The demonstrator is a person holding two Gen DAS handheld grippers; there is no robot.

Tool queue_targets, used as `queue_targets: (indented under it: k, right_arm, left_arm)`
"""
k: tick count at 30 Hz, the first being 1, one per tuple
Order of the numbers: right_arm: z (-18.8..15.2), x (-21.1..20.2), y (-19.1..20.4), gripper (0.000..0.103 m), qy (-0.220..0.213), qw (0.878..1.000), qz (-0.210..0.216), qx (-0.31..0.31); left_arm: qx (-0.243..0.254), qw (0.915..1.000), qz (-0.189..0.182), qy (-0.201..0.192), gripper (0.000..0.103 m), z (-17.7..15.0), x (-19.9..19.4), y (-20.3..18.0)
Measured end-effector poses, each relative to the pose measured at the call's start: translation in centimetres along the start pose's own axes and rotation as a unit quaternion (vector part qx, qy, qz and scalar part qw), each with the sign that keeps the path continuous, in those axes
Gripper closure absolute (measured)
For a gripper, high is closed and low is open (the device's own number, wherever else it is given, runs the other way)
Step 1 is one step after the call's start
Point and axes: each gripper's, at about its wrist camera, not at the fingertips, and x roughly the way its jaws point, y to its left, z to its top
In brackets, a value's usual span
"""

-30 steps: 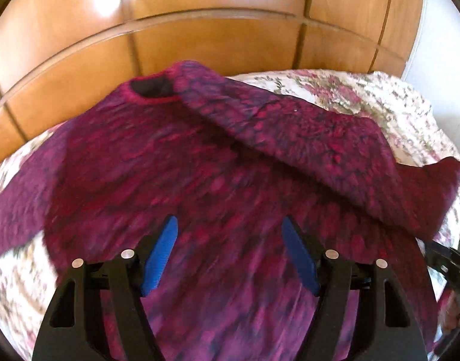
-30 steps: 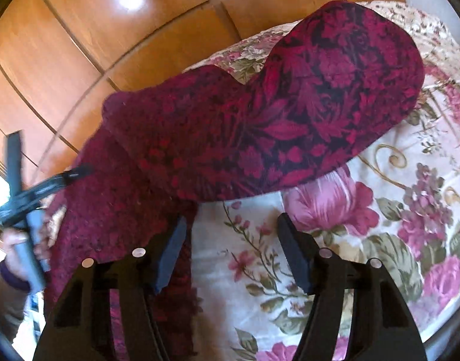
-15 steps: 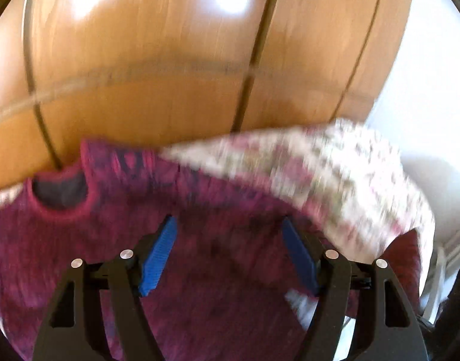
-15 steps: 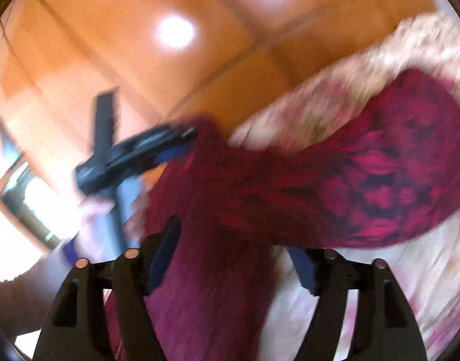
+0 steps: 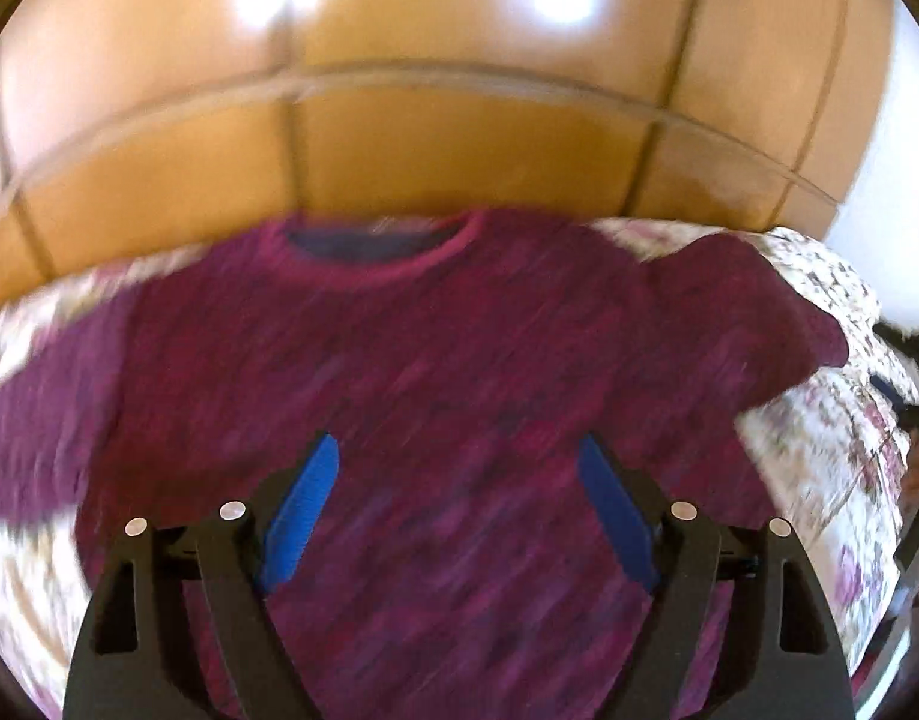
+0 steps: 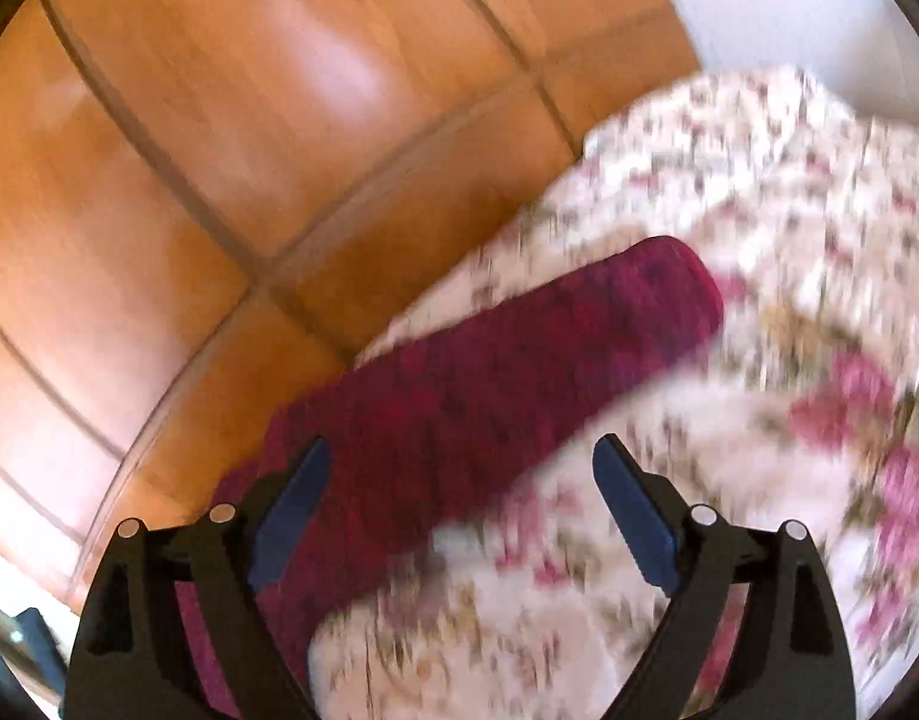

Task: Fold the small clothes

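A dark red patterned sweater (image 5: 435, 372) lies spread on a floral bedspread (image 5: 843, 468), its neckline (image 5: 375, 252) at the far side near the wood. My left gripper (image 5: 459, 456) hovers over the sweater's body, its jaws opening, blue pads apart and nothing pinched between them. In the right wrist view one sleeve (image 6: 519, 372) stretches out across the bedspread (image 6: 759, 228). My right gripper (image 6: 462, 462) hangs above that sleeve's near part, its jaws opening too, with no cloth pressed between its pads. Both views are blurred by motion.
A glossy panelled wooden board (image 5: 447, 144) rises right behind the bed, seen also as wooden board (image 6: 219, 168) in the right wrist view. A white wall (image 5: 891, 168) stands at the far right. A dark object (image 5: 903, 384) shows at the bed's right edge.
Both grippers have spread wider. The right sleeve, folded across the body a second ago, now lies out to the side. The right gripper's view swung from the sweater's side to that sleeve.
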Motion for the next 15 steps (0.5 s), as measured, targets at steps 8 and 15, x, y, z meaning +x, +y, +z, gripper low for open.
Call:
queue_targets:
  k: [8,15]
  right_arm:
    - [-1.7,5.7,-2.7,0.021,0.067,0.988,0.049,0.131]
    - [2.2,8.6,-1.9,0.089,0.070,0.989,-0.012,0.133]
  left_arm:
    - [-0.107,0.9929,0.051,0.011,0.022,-5.9,-5.2,9.4]
    - [-0.167,0.9803,0.103,0.018,0.022,-9.5,-8.9,15.5]
